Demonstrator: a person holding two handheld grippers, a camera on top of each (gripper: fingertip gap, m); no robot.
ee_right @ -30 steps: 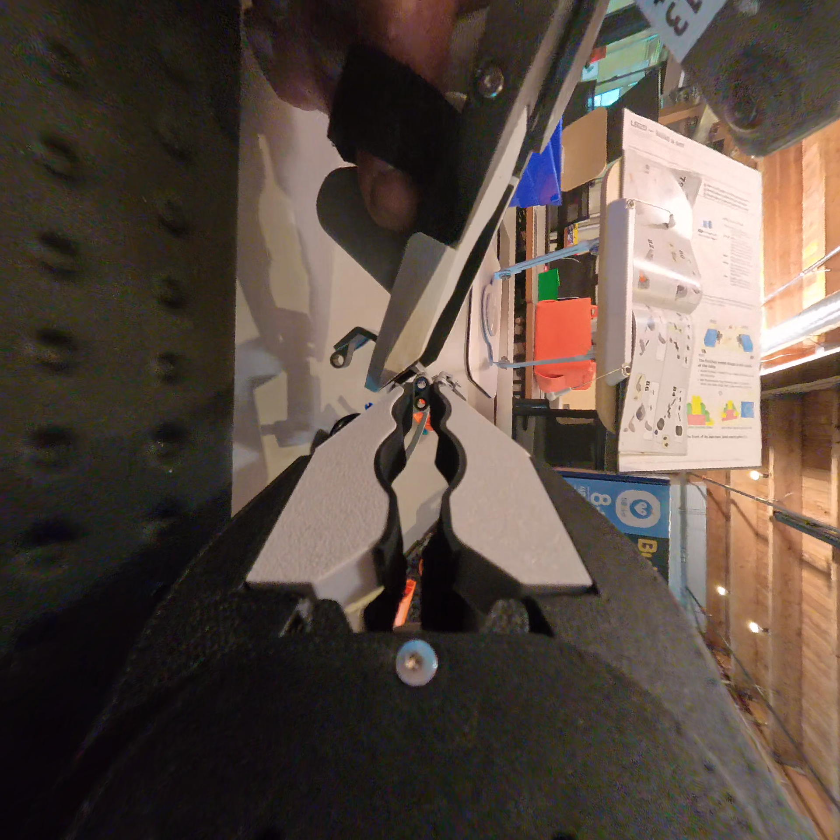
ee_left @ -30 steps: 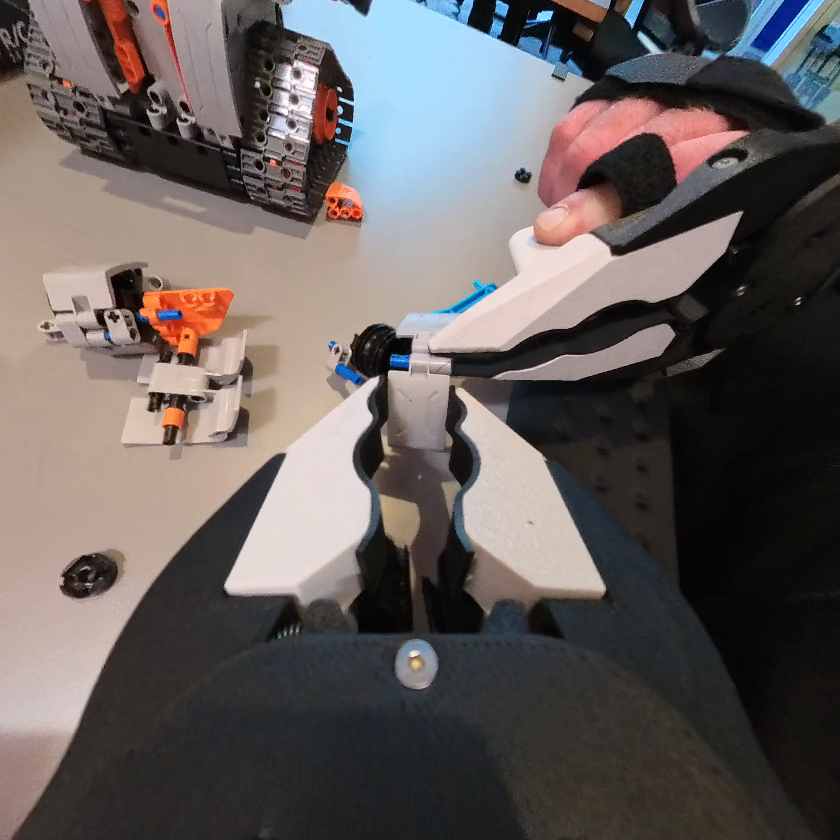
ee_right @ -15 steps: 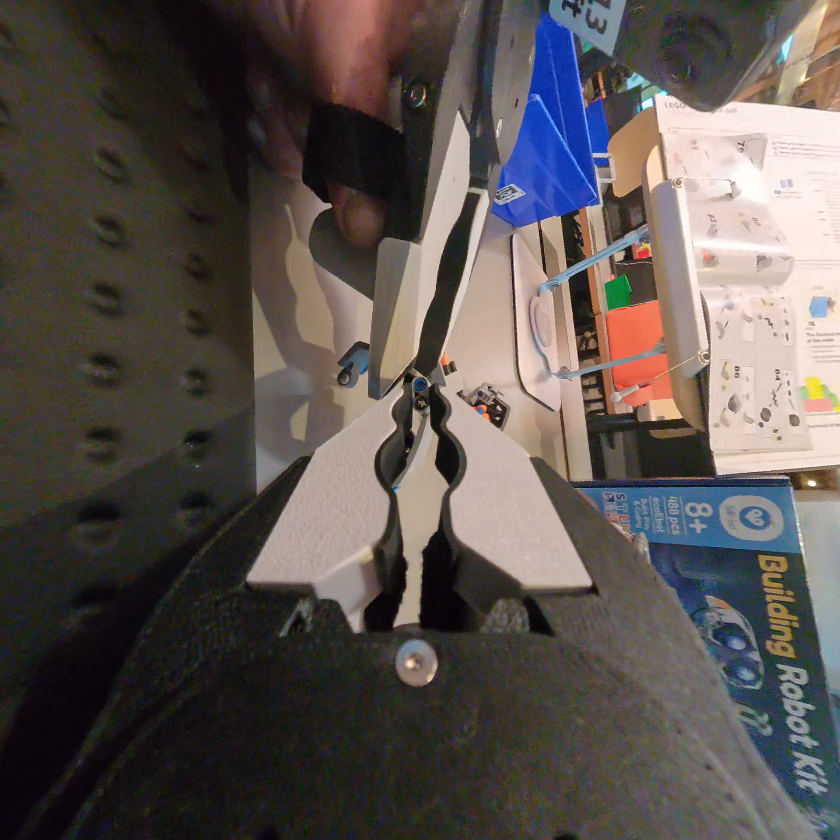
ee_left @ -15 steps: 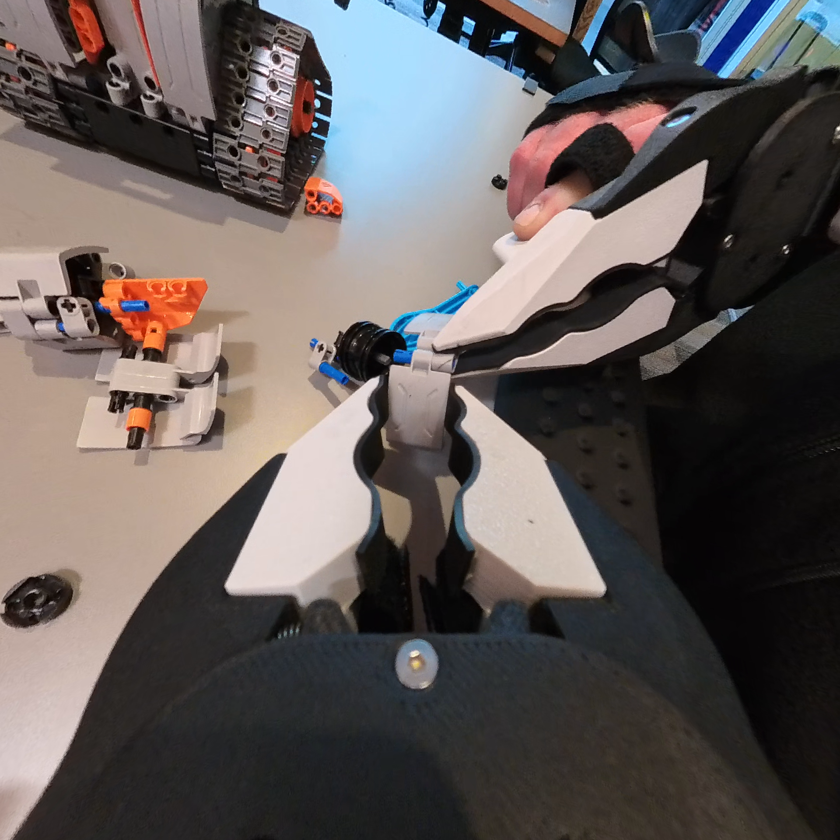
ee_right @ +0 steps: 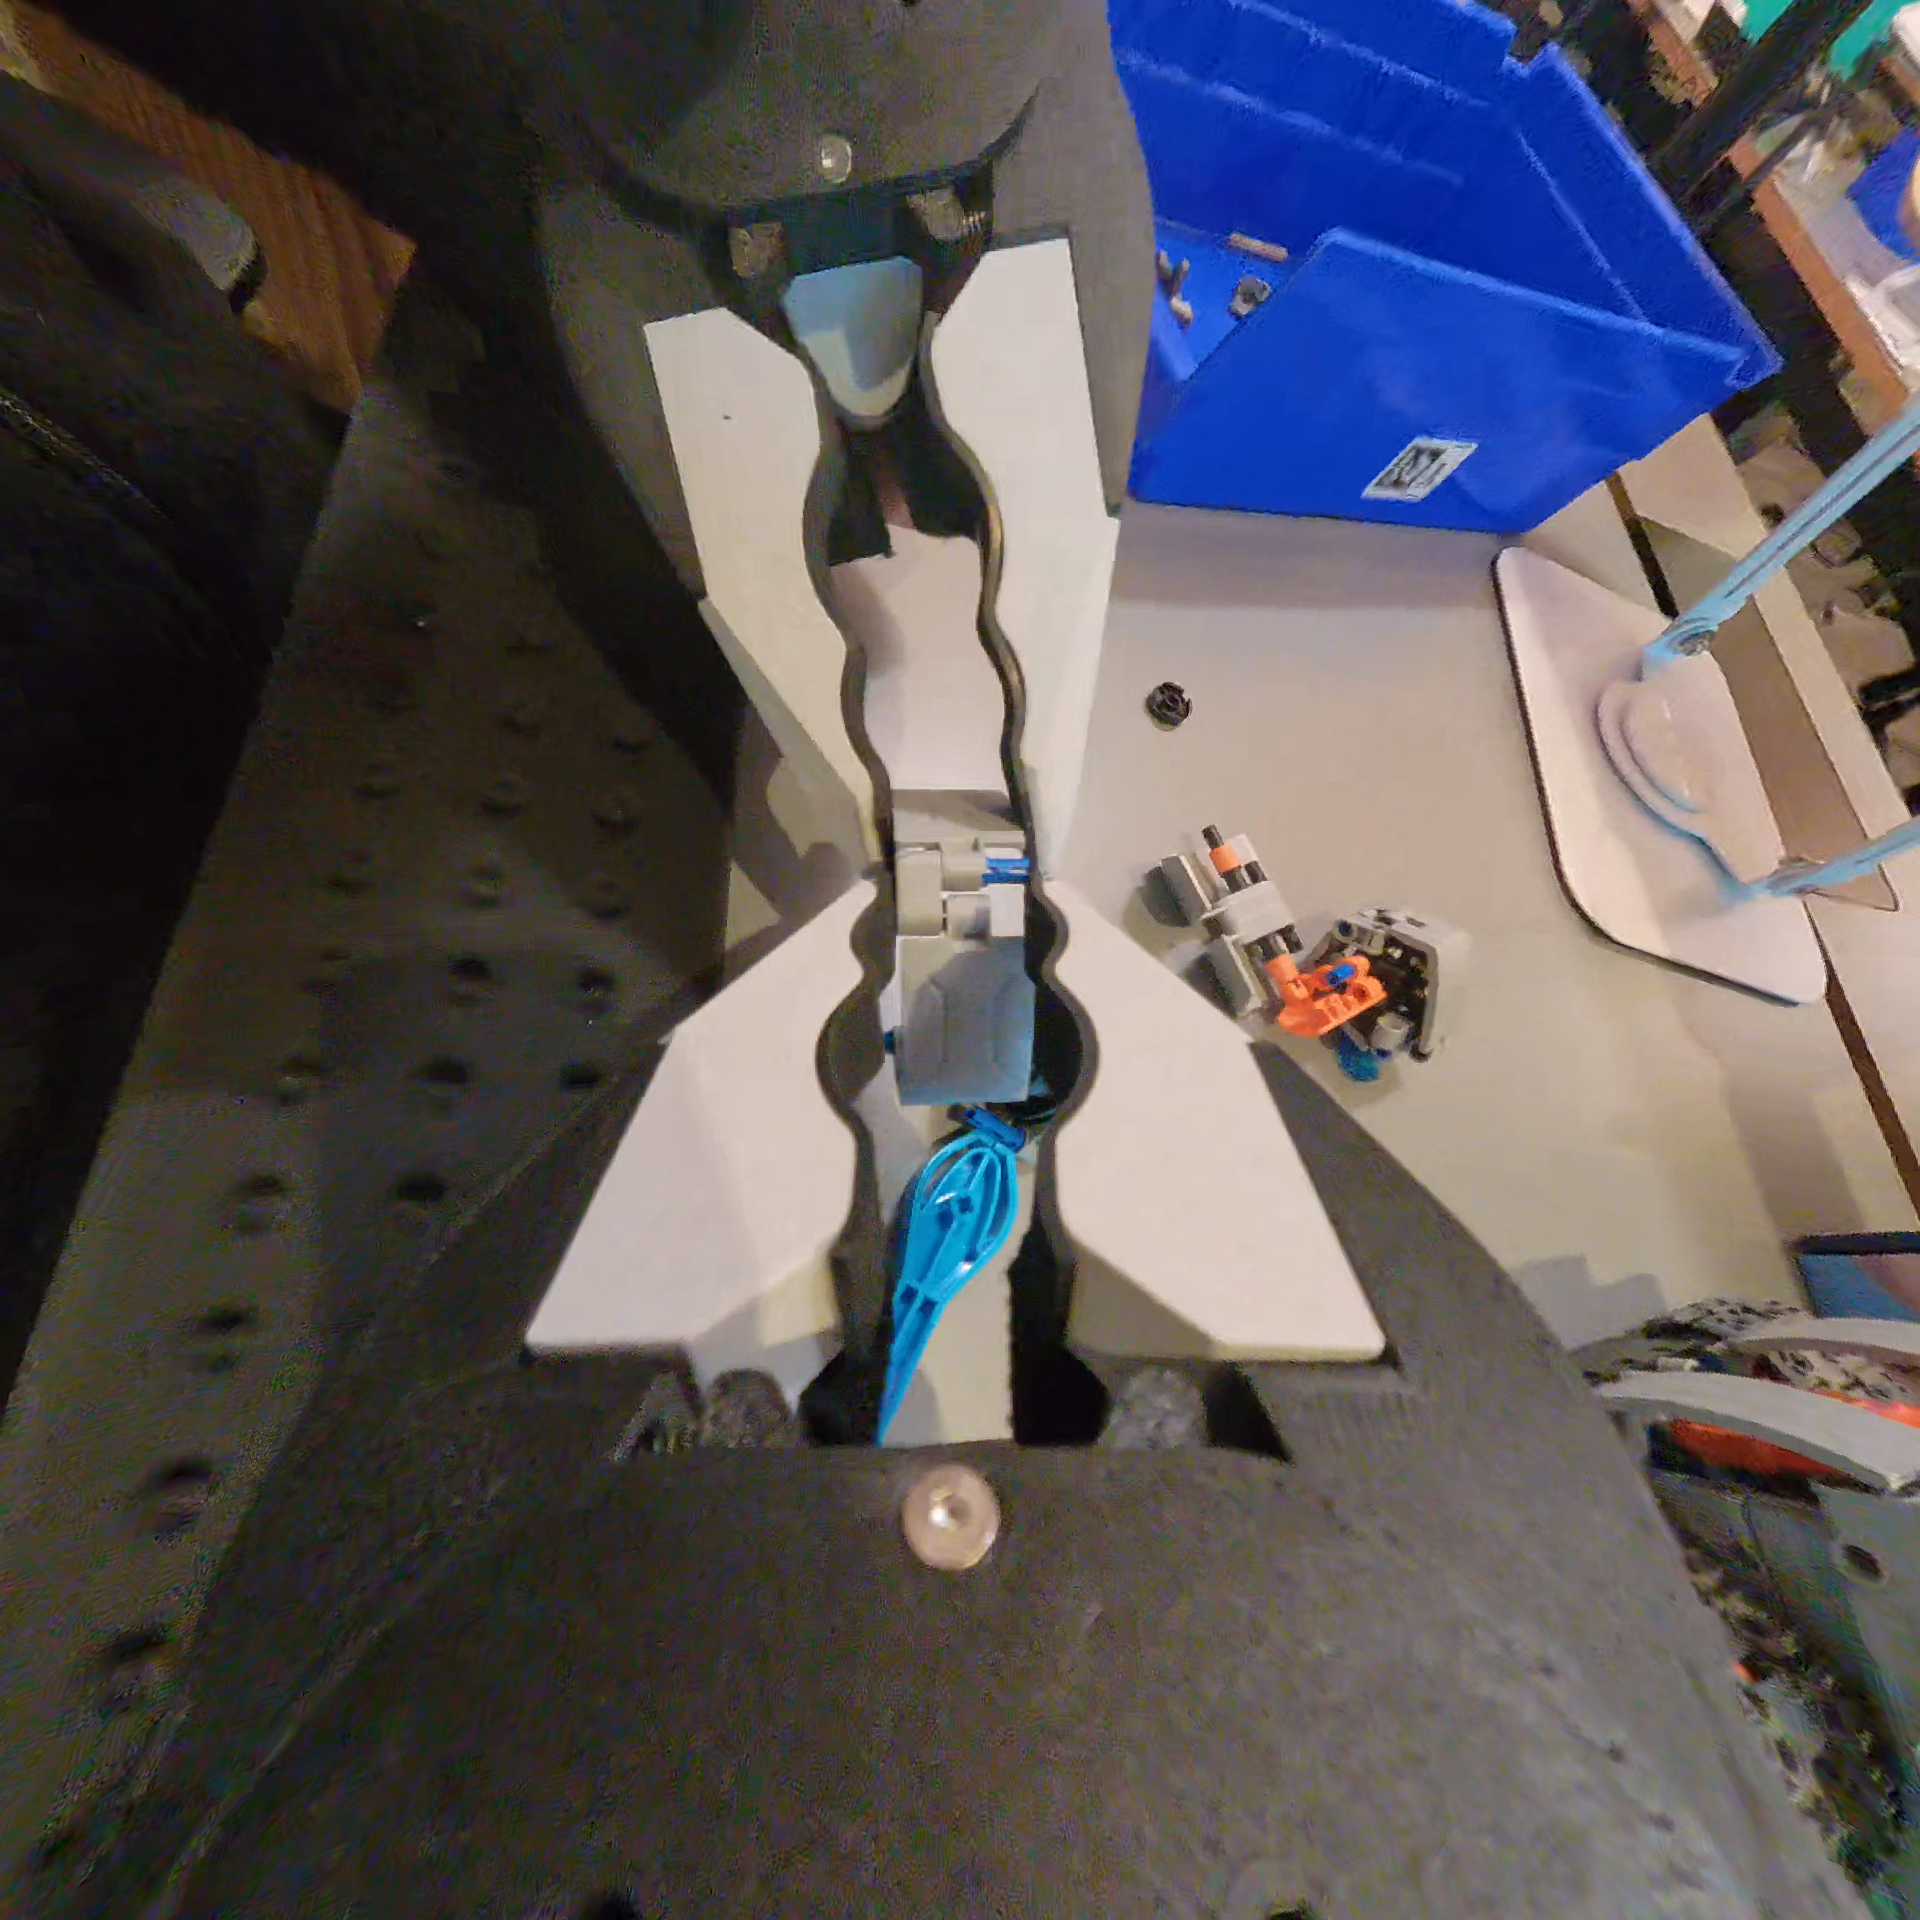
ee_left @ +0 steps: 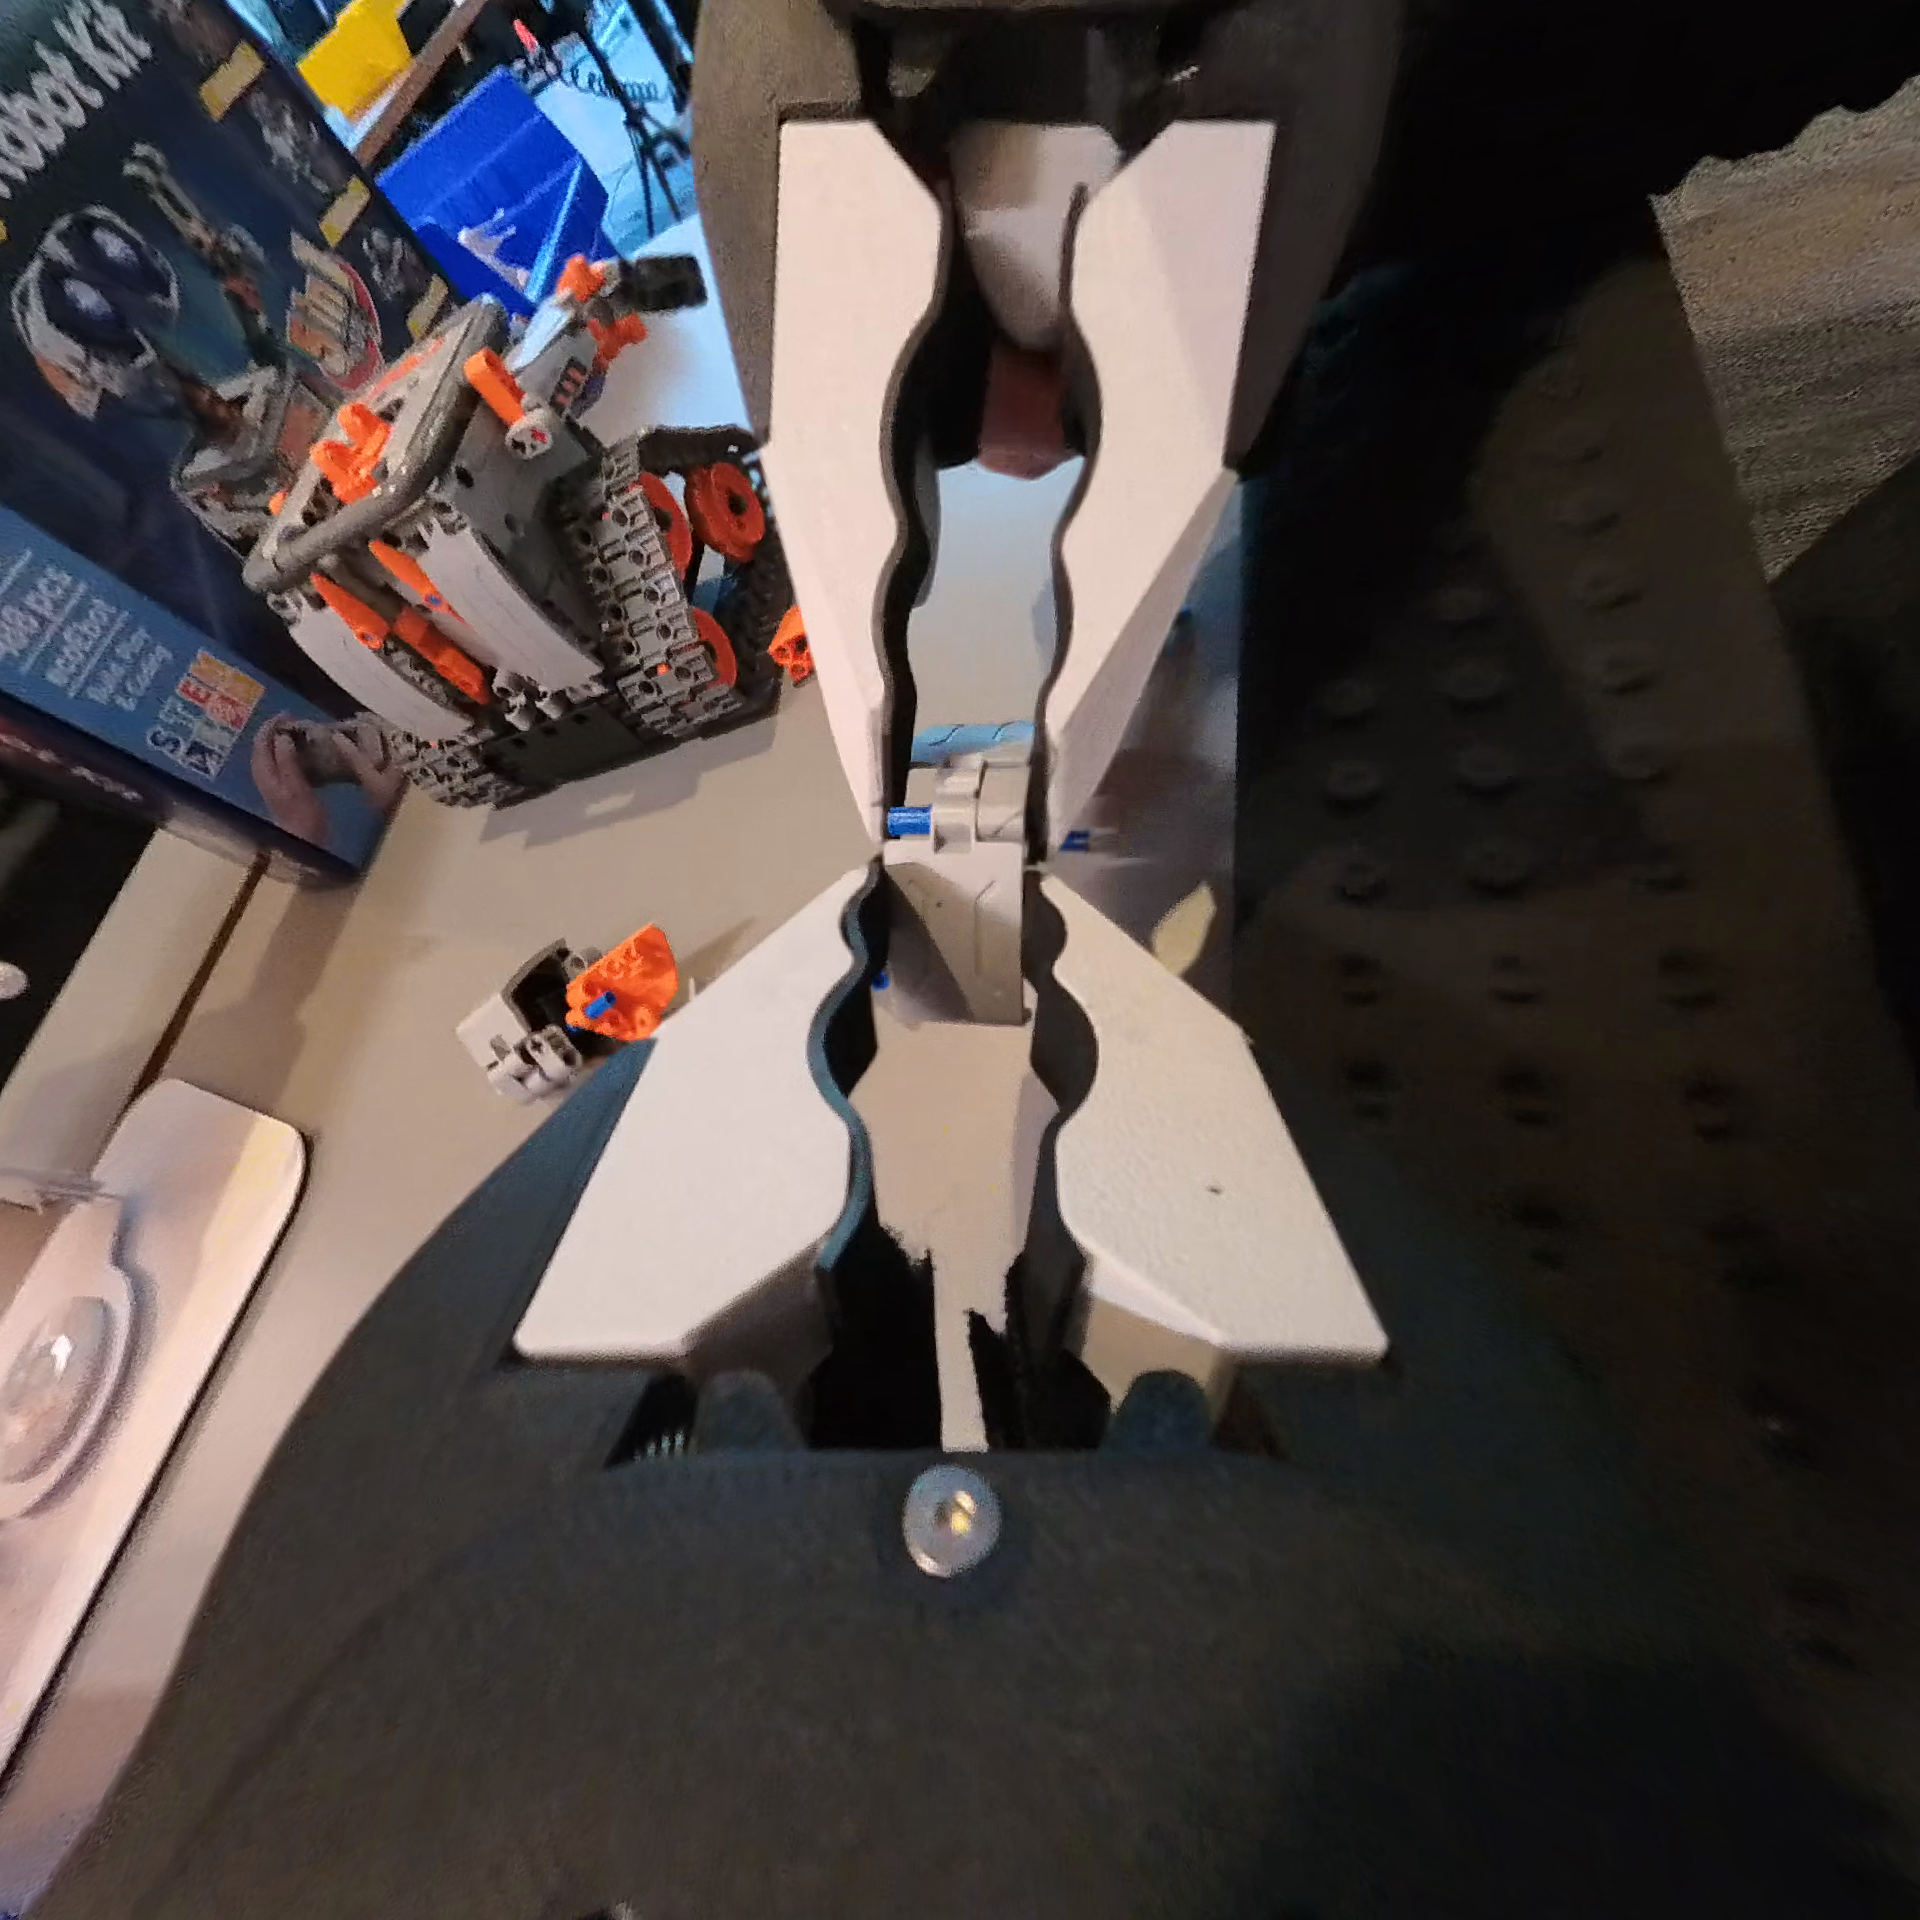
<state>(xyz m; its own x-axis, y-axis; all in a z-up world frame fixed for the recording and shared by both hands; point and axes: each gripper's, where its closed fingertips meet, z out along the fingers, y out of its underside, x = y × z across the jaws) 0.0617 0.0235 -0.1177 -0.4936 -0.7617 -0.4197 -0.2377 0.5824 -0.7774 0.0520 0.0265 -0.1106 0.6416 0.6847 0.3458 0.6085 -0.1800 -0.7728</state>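
My left gripper (ee_left: pixel 954 883) is shut on the grey panel (ee_left: pixel 961 935) of a small grey brick assembly with blue pins. My right gripper (ee_left: pixel 961 821) comes from the top of the left wrist view, tip to tip with the left, and is shut on the assembly's grey connector (ee_left: pixel 977 805). In the right wrist view my right gripper (ee_right: pixel 956 899) grips the other grey panel (ee_right: pixel 961 1023). A light blue blade piece (ee_right: pixel 940 1247) hangs from it back between the fingers. The left gripper (ee_right: pixel 951 831) meets it from the top. The assembly is held above the grey table (ee_right: pixel 1351 727).
A grey, orange and black tracked model (ee_left: pixel 540 582) stands by a dark blue kit box (ee_left: pixel 125 416). A small grey and orange sub-assembly (ee_right: pixel 1340 977) and a black round part (ee_right: pixel 1169 704) lie on the table. Blue bins (ee_right: pixel 1455 312), a white stand base (ee_right: pixel 1642 779) and a black perforated mat (ee_left: pixel 1507 935) border the area. Left and right tips are no more than a few centimetres apart.
Both grippers have swung round with the assembly held between them. The right gripper, which came in from the side, now faces the left head-on, tip to tip.
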